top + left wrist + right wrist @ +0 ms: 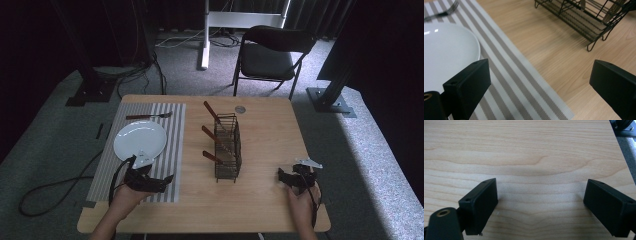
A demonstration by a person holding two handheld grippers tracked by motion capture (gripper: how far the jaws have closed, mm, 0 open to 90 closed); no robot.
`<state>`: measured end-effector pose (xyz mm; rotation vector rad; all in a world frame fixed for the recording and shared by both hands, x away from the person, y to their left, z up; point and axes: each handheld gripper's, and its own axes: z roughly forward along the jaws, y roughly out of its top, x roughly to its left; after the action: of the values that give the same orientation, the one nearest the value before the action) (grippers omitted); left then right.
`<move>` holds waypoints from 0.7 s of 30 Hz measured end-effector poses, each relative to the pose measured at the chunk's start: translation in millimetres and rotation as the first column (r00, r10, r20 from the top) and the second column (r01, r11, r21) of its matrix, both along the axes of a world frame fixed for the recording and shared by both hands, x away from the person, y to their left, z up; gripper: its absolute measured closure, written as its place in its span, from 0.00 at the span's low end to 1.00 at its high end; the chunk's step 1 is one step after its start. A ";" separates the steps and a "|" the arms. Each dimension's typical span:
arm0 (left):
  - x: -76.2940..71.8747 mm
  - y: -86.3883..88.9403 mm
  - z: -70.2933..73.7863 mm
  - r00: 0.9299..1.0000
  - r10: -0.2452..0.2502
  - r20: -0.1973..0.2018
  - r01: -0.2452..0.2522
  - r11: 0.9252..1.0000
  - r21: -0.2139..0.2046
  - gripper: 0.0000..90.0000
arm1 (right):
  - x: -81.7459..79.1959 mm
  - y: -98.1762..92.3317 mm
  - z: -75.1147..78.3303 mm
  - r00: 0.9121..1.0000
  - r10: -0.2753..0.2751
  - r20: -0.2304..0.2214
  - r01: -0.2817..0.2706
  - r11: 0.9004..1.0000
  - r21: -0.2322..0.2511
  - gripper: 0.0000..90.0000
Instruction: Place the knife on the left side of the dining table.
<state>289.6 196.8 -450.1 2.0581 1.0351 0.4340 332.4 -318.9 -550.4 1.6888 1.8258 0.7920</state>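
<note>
While both hands rest low in the high view, the scene reads as follows.

Table: a light wooden table (265, 200) fills the middle of the high view, on grey carpet.
Placemat: a striped placemat (172, 130) lies along the table's left part; in the left gripper view its stripes (519, 82) run from upper left to lower right.
Plate: a white plate (140, 140) sits on the placemat, left of centre; in the left gripper view it is at the left edge (446, 50).
Fork: a fork (149, 116) lies across the placemat above the plate, apart from it.
Rack: a black wire rack (227, 147) stands at the table's centre, with three brown-handled utensils (214, 114) leaning out to its upper left; what kind they are cannot be told.
Disc: a small grey disc (240, 109) lies above the rack.
Chair: a black folding chair (272, 52) stands beyond the table, at upper centre.
Left gripper: the left gripper (167, 180) is at lower left, over the placemat's lower edge; its jaws stand wide apart, holding nothing (540, 82).
Right gripper: the right gripper (281, 176) is at lower right over bare wood; its jaws stand wide apart, holding nothing (540, 205).
</note>
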 end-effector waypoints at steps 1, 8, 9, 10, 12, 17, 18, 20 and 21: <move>0.4 -2.3 1.8 1.000 -0.012 -0.006 0.012 1.000 -0.013 0.04 | 0.0 0.1 0.0 1.000 -0.001 0.000 0.001 1.000 0.001 0.13; -1.4 -23.5 16.3 0.997 -0.067 0.029 0.068 0.997 -0.020 0.04 | 0.0 0.1 0.0 1.000 -0.001 0.000 0.001 1.000 0.001 0.13; -1.2 -26.7 17.9 0.996 -0.078 0.030 0.079 0.997 -0.019 0.04 | 0.0 0.1 0.0 1.000 0.000 0.000 0.000 1.000 0.001 0.13; -0.9 -29.4 19.6 0.996 -0.084 0.035 0.085 0.996 -0.021 0.04 | 0.0 0.1 0.0 1.000 -0.001 0.000 0.001 1.000 0.001 0.13; -0.1 -32.2 21.0 0.995 -0.093 0.037 0.094 0.995 -0.017 0.04 | 0.0 0.0 0.0 1.000 0.000 0.000 0.000 1.000 0.000 0.13; 5.4 -47.1 27.8 0.992 -0.116 0.044 0.118 0.993 -0.031 0.04 | 0.0 0.0 0.0 1.000 0.000 0.000 0.000 1.000 0.000 0.13; 5.4 -47.1 27.8 0.992 -0.116 0.044 0.118 0.993 -0.031 0.04 | 0.0 0.0 0.0 1.000 0.000 0.000 0.000 1.000 0.000 0.13; 7.6 -55.7 28.6 0.990 -0.132 0.041 0.133 0.991 -0.032 0.04 | 0.0 0.1 0.0 1.000 0.000 -0.001 0.000 1.000 0.000 0.13; 7.6 -55.7 28.6 0.990 -0.132 0.041 0.133 0.991 -0.032 0.04 | 0.0 0.1 0.0 1.000 -0.001 0.000 0.001 1.000 0.000 0.13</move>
<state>297.2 141.1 -421.5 2.0648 0.8708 0.3833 332.4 -318.9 -550.4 1.6896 1.8253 0.7921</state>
